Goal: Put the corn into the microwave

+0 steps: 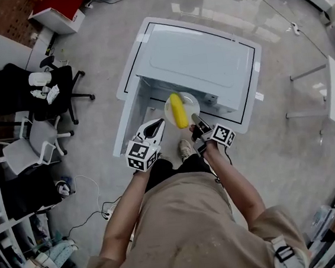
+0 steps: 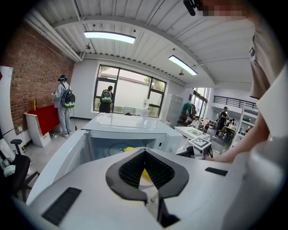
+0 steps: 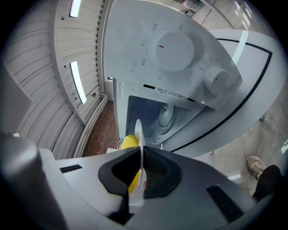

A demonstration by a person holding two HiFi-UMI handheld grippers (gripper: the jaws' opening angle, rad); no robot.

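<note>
Now corn (image 1: 179,110) long axis toward microwave (image 1: 201,55); right fingers (image 3: 157,168) pinch plate (image 1: 191,103); left fingers (image 2: 128,173) closed.

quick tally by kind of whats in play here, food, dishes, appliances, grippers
corn: 1
plate: 1
microwave: 1
grippers: 2 (left gripper, right gripper)
total: 5

Corn (image 2: 129,148) mostly behind left hand-held gripper (image 2: 145,152)
</note>
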